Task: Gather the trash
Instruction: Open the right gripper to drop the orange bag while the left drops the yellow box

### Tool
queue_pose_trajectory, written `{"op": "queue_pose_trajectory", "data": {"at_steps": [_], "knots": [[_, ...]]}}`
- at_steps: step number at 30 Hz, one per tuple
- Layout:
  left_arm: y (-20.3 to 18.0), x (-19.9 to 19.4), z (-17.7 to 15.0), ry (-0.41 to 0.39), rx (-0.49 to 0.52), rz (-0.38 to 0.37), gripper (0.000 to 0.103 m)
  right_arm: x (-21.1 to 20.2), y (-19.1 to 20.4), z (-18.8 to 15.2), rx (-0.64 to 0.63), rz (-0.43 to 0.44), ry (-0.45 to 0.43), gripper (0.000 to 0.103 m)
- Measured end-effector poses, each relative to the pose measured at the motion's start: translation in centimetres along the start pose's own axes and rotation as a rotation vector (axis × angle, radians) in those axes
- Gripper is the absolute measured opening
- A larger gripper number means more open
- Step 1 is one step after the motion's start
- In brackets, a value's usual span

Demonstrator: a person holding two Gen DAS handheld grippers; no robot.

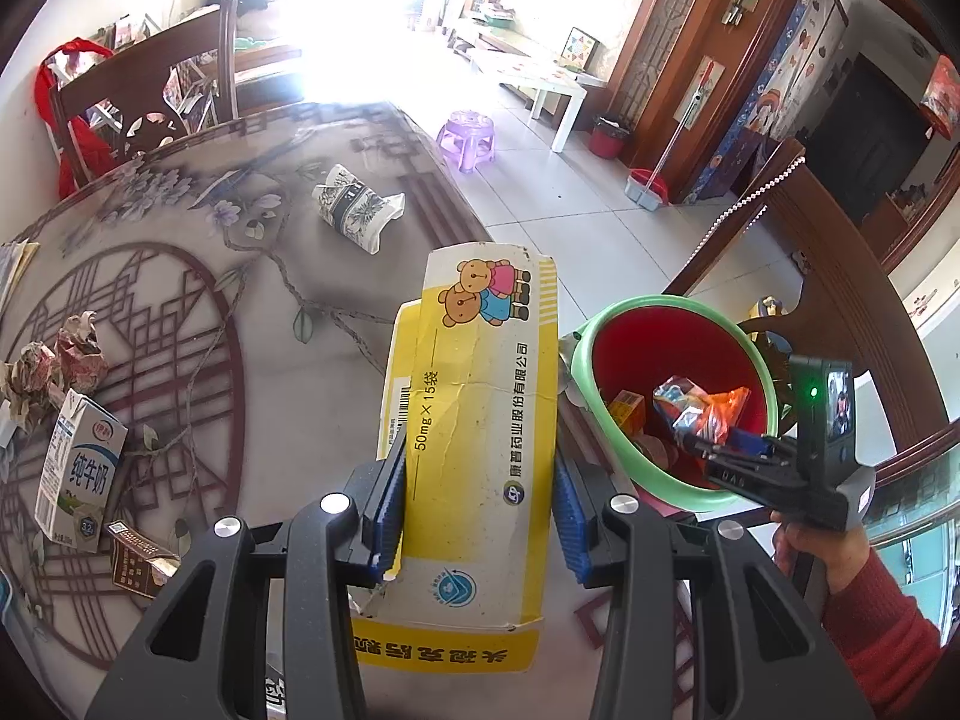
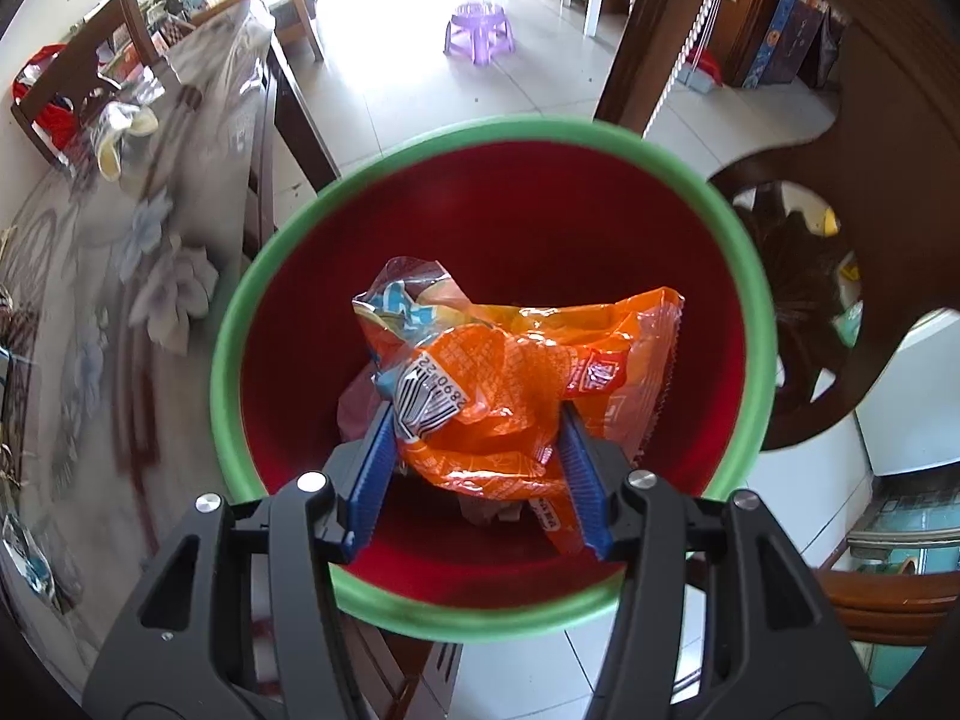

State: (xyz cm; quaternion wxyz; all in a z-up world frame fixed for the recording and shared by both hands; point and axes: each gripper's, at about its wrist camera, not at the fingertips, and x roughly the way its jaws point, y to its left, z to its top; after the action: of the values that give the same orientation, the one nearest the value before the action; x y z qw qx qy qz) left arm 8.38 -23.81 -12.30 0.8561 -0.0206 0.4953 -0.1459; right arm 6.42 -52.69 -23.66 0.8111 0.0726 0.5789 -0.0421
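Observation:
My left gripper (image 1: 477, 510) is shut on a flattened yellow-and-white medicine box (image 1: 480, 396) with cartoon bears, held above the table edge, left of the bin. The red bin with a green rim (image 1: 606, 450) stands beside the table and holds wrappers. My right gripper (image 2: 480, 456) is shut on a crumpled orange plastic wrapper (image 2: 528, 372) and hangs over the open bin (image 2: 240, 312). The right gripper also shows in the left wrist view (image 1: 708, 450), over the bin.
On the patterned tablecloth (image 1: 252, 312) lie a milk carton (image 1: 78, 468), crumpled paper (image 1: 54, 360), a small brown packet (image 1: 138, 558) and a crushed blue-and-white pack (image 1: 357, 207). A wooden chair (image 1: 144, 84) stands behind the table, another at right (image 2: 840, 300). A purple stool (image 1: 468, 138) is on the tiled floor.

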Motion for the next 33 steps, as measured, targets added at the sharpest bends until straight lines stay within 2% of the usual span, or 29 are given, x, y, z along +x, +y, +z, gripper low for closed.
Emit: {"op": "queue_pose_trajectory", "data": {"at_steps": [5,11,15,19,22,23,24,25,26,30,33], "knots": [[-0.7,0.3,-0.1,0.013,0.013,-0.014,0.039,0.3,0.6,-2.0,-0.038,-0.007,0.036,0.051],[-2.9,1.2,0.2,0.019,0.081,-0.048,0.039,0.4,0.6,-4.0,0.011,0.022,0.072,0.052],[-5.8,2.3,0.8,0.019,0.173,-0.075,0.039,0.6,-0.3,-5.8,0.059,0.039,0.096,0.052],[-9.5,4.0,1.3,0.022,0.293,-0.113,0.040,-0.2,-0.6,-6.6,0.053,-0.015,0.063,0.057],[-12.3,5.6,1.4,0.028,0.371,-0.152,0.040,-0.4,-0.9,-6.3,0.082,-0.003,0.055,0.057],[-13.1,6.1,1.5,0.031,0.392,-0.163,0.044,-0.9,-1.1,-6.1,0.087,-0.003,0.049,0.060],[-13.8,6.5,1.5,0.036,0.409,-0.170,0.054,-1.1,-1.2,-6.0,0.093,0.000,0.039,0.067],[-14.5,6.8,1.5,0.038,0.425,-0.173,0.059,-1.3,-1.5,-6.0,0.102,0.003,0.027,0.073],[-15.0,7.1,1.5,0.036,0.436,-0.174,0.064,-1.6,-1.5,-6.6,0.111,0.005,0.018,0.073],[-16.1,7.0,1.5,0.043,0.448,-0.182,0.064,-2.6,-1.7,-6.4,0.155,0.018,-0.010,0.073],[-15.5,6.2,1.3,0.035,0.429,-0.183,0.064,-3.3,-2.1,-6.4,0.190,0.029,-0.038,0.074]]}}
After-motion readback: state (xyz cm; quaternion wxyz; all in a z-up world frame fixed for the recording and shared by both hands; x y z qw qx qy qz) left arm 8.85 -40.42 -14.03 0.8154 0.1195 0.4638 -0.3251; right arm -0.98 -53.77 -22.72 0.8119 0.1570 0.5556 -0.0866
